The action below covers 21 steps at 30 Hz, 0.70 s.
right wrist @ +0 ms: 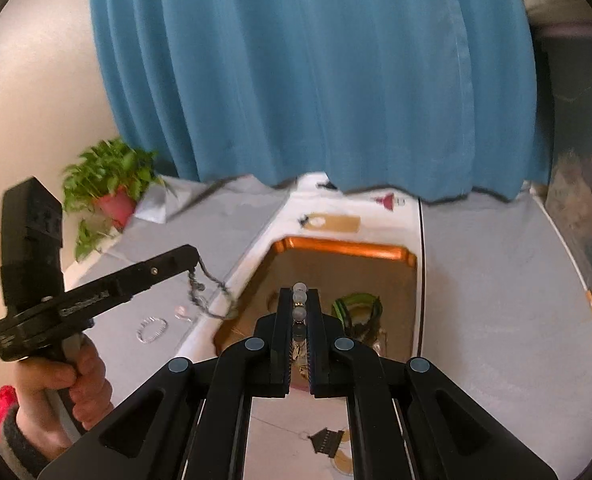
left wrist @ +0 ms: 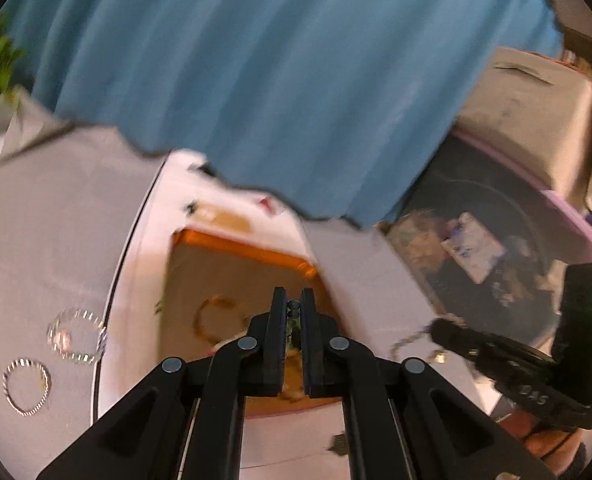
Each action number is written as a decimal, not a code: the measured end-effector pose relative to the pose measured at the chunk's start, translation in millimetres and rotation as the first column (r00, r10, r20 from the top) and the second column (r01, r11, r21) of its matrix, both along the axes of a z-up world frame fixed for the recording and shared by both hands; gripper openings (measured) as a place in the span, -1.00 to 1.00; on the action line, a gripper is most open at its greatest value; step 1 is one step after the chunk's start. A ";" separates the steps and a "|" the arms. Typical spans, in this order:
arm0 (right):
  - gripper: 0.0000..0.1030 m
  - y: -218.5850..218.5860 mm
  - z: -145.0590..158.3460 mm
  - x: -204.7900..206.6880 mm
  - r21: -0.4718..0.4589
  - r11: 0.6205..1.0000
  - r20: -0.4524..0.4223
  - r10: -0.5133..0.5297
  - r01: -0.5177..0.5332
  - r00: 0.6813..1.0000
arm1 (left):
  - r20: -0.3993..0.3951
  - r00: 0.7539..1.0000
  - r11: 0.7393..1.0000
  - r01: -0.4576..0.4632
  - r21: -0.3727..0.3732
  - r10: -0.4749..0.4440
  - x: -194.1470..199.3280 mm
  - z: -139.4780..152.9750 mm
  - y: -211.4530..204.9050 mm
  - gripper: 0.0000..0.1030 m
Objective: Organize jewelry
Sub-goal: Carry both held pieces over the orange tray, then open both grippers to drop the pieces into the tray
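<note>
beaded bracelet (right wrist: 299, 308) clamped in right gripper (right wrist: 299, 300)

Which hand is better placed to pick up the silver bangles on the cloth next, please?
Left, probably: the bangles lie left of the tray, near the left gripper; the right gripper, holding beads, sits opposite. The chain must go first.

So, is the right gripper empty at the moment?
No, the right gripper is shut on a string of pale beads that stick out past its fingertips above the orange-rimmed tray.
</note>
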State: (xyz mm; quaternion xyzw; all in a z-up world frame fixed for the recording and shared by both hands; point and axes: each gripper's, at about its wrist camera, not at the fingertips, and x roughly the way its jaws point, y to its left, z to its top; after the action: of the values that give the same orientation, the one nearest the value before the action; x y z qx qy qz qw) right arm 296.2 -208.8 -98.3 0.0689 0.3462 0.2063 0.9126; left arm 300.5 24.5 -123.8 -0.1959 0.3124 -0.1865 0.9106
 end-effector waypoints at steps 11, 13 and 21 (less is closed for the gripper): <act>-0.89 15.6 -89.5 35.5 -0.113 0.992 -0.161 -0.074 0.056 0.984 | -0.214 0.973 0.979 -0.046 0.200 0.089 32.7 -85.8 11.0 -0.92; -0.89 18.5 -102.7 42.0 -0.110 0.993 -0.193 -0.073 0.052 0.979 | -0.213 0.972 0.971 -0.041 0.237 0.093 31.2 -88.6 9.1 -0.92; -0.74 1.5 -112.7 25.6 -0.055 0.993 -0.248 -0.119 0.109 0.961 | -0.167 0.978 0.955 -0.072 0.288 0.124 14.1 -71.4 0.2 0.51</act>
State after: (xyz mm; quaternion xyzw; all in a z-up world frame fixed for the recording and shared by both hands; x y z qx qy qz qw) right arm 321.8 -207.3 -211.1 0.0954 0.4585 0.1359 0.8730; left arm 314.6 24.7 -195.2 -0.0967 0.4080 -0.0761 0.9046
